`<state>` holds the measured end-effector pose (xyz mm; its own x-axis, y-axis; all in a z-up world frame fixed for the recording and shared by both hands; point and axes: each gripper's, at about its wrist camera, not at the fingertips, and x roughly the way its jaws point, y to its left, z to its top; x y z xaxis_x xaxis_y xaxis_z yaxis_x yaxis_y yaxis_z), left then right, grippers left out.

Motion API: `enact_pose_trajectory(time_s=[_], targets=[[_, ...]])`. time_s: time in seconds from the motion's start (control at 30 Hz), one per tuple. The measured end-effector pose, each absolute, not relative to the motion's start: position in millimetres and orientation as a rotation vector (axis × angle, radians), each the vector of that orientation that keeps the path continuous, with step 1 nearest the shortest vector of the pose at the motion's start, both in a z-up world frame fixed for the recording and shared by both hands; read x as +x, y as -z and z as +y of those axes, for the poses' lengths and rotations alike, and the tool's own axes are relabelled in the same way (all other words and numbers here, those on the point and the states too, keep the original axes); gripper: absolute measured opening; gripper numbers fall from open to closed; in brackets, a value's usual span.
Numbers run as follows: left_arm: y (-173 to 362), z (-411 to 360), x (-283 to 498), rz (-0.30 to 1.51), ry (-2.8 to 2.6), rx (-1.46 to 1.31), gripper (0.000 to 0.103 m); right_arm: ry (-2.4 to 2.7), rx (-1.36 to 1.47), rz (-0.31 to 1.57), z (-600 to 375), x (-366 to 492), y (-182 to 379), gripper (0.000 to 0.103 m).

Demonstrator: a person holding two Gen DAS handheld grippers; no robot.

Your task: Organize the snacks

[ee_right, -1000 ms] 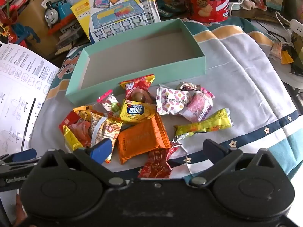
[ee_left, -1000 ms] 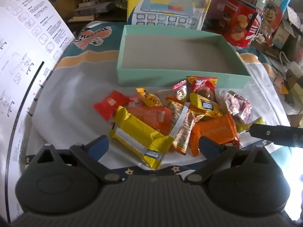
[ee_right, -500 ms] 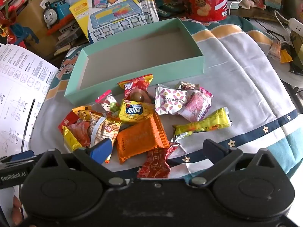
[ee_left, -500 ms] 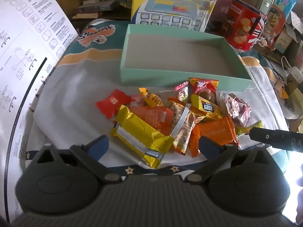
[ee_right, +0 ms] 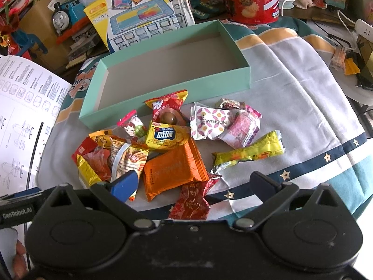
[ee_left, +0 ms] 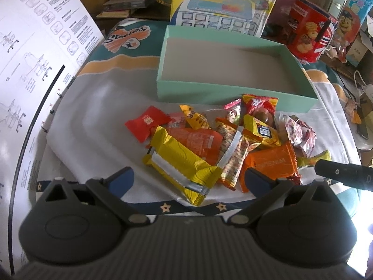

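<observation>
- your left gripper hangs with its fingers spread wide and nothing between them, low over the near edge of the snack pile; the yellow foil pack lies just beyond the gap.
- your right gripper is likewise spread and empty, with the red crinkled candy partly hidden behind its body.
- the orange pack lies flat beside that candy, touching the heaped wrappers; several in the heap overlap, so their edges are hard to sort out.
- past the pile, the mint-green box sits open on the striped cloth.
- at the left, a printed sheet is cut off by the frame.
</observation>
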<state>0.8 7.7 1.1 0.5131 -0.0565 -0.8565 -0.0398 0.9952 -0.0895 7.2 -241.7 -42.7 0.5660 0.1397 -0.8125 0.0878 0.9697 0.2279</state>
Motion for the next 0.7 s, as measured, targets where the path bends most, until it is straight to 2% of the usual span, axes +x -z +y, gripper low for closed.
enact_pose_trajectory(time_s=[0.37,0.6,0.7], targets=[[3.0,11.2,4.7,1.053,0.003,-0.116,0.103,-0.046,0.257,0.993,-239.9,11.9,44.3,0.103],[14.6,32.3,12.8,1.065,-0.07,-0.19,0.103,-0.091,0.223,0.819,-245.2,3.2,37.2,0.103],[29.7,46.0,20.3,1.09,-0.126,-0.241,0.103,-0.107,0.188,0.821,-241.6,5.9,37.3,0.103]])
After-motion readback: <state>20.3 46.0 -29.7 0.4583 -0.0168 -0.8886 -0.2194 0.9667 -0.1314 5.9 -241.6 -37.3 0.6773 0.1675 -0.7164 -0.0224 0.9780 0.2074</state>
